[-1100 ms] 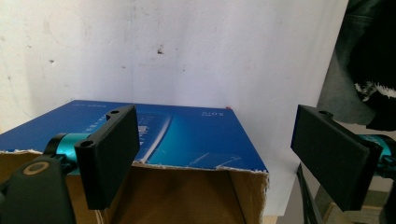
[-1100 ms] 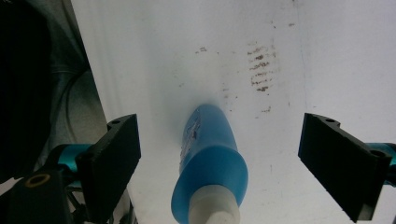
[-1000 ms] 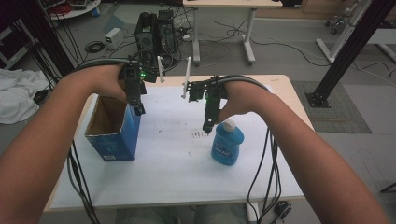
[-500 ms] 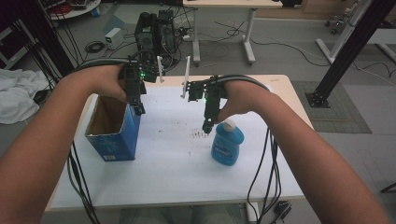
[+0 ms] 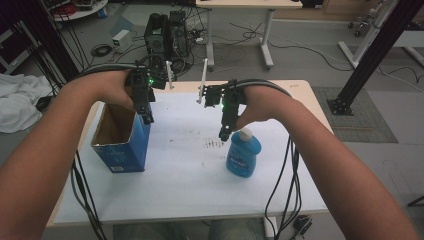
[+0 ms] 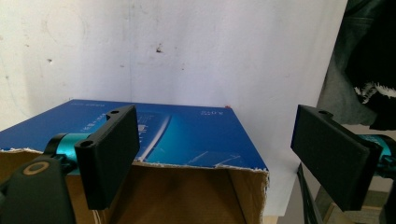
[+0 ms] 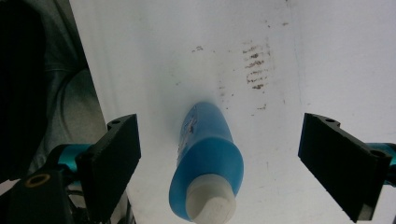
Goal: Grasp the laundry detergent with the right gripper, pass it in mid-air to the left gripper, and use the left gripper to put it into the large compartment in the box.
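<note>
One blue box (image 5: 121, 141) stood open at table's (image 5: 190, 195) left, inside looked bare. Blue bottle (image 5: 243, 154), white cap, upright centre-right. Right gripper (image 5: 224, 134) jaws wide above cap; left gripper (image 5: 146, 119) wide over box rim.

White table (image 5: 175, 200), top scuffed, cluster of dark smudge marks (image 5: 214, 144) near middle. Beyond far edge: black computer tower (image 5: 165, 32) on grey floor, tangle of cables (image 5: 240, 47) around it, small white box (image 5: 121, 40) just beside coiled cable (image 5: 101, 50). Second desk (image 5: 240, 5) farther back, standing on white legs. Black metal frame post (image 5: 372, 55) slanted at right, foot on dark floor mat (image 5: 362, 117). White cloth (image 5: 17, 107) heaped at left.
</note>
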